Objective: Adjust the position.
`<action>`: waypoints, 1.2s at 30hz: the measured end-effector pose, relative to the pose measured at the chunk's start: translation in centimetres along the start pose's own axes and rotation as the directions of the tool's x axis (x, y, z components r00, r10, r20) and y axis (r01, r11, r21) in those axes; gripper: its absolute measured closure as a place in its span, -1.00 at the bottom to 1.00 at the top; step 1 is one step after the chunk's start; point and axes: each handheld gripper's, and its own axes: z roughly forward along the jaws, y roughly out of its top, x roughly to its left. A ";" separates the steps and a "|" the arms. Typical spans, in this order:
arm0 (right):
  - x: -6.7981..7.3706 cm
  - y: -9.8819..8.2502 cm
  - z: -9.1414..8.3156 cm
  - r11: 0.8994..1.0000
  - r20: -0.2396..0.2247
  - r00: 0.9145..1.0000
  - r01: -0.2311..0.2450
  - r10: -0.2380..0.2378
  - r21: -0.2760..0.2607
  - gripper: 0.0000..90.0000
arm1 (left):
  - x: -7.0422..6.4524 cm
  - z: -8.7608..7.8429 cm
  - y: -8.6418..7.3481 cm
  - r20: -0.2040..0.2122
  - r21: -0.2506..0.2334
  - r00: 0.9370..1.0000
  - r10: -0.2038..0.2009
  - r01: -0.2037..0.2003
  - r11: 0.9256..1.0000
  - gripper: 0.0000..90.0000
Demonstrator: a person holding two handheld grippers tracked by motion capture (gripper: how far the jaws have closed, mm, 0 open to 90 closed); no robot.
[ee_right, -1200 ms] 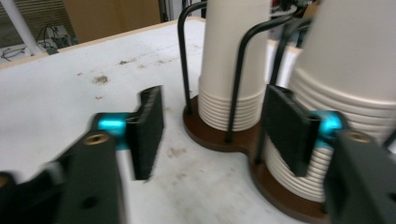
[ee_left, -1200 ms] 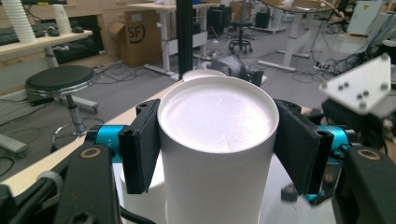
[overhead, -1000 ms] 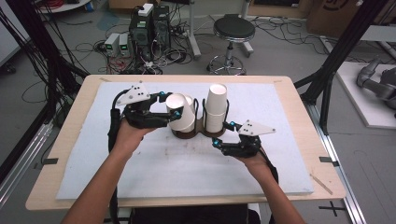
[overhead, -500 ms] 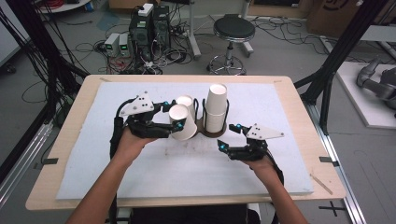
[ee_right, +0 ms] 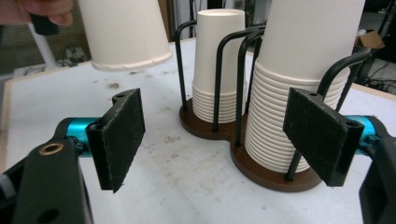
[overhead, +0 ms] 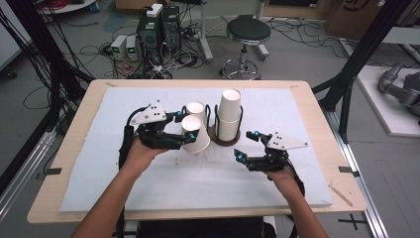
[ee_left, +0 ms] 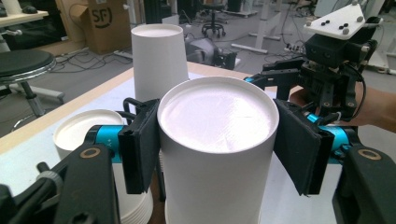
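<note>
One paper cup (overhead: 194,136) is out of the cup rack (overhead: 224,135), gripped upside down in the left hand-held gripper (overhead: 178,134) and lifted beside the shorter stack (overhead: 196,110); the right hand-held gripper (overhead: 247,146), jaws just spread and empty, waits near the taller stack (overhead: 230,113) above the worktop (overhead: 297,106), placing still to do

My left gripper (overhead: 179,135) sits left of centre over the counter, its jaws pointing to the right in the high view and clamped on a paper cup (ee_left: 217,144), one pad pressed against each side of it. My left forearm comes up from the bottom edge, angled inward. My right gripper (overhead: 247,146) hangs lower right, jaws pointing up and to the left; they have just been opening and stand wide with nothing between the pads. It looks slightly raised off the counter, though I can't be sure.
</note>
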 end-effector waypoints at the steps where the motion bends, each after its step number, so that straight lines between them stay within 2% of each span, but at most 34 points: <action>1: 0.0 -0.1 -0.1 1.000 -0.016 1.000 0.001 -0.001 -0.003 -0.53 | -0.2 0.3 -0.2 0.008 0.003 1.000 -0.002 0.002 1.000 -0.20; 4: -0.1 -0.2 -0.3 1.000 -0.042 0.999 -0.003 0.002 -0.014 -0.53 | -0.3 0.5 -0.2 0.015 0.008 1.000 0.002 -0.002 1.000 -0.20; 11: -0.1 -0.5 -0.4 1.000 -0.060 0.998 0.002 -0.004 -0.031 -0.53 | -1.1 1.1 -0.3 0.038 0.012 0.999 0.012 -0.012 1.000 -0.20; 19: 0.2 -0.5 0.0 0.999 -0.117 0.993 0.015 -0.021 -0.050 -0.53 | -1.8 2.0 -0.3 0.075 0.026 0.997 0.029 -0.031 0.999 -0.20; 20: 0.4 -0.5 0.0 0.999 -0.156 0.987 0.015 -0.022 -0.049 -0.53 | -2.0 2.2 -0.3 0.085 0.028 0.996 0.034 -0.036 0.999 -0.20; 23: 0.7 -0.4 0.2 0.999 -0.204 0.978 0.032 -0.038 -0.036 -0.54 | -2.4 2.6 -0.3 0.102 0.039 0.994 0.046 -0.051 0.998 -0.20; 24: 0.7 -0.4 0.2 0.999 -0.204 0.978 0.032 -0.038 -0.036 -0.54 | -2.6 2.7 -0.4 0.109 0.037 0.993 0.045 -0.049 0.998 -0.20; 26: 1.1 -0.3 0.4 0.999 -0.243 0.969 0.041 -0.048 -0.036 -0.54 | -2.9 2.9 -0.4 0.129 0.039 0.990 0.054 -0.060 0.997 -0.20; 30: 1.3 -0.3 0.6 0.998 -0.262 0.963 0.050 -0.057 -0.032 -0.53 | -3.3 3.2 -0.6 0.158 0.041 0.985 0.064 -0.071 0.997 -0.20; 36: 1.4 -0.2 0.6 0.998 -0.260 0.964 0.053 -0.060 -0.033 -0.54 | -3.9 3.5 -0.8 0.172 0.038 0.983 0.067 -0.075 0.996 -0.20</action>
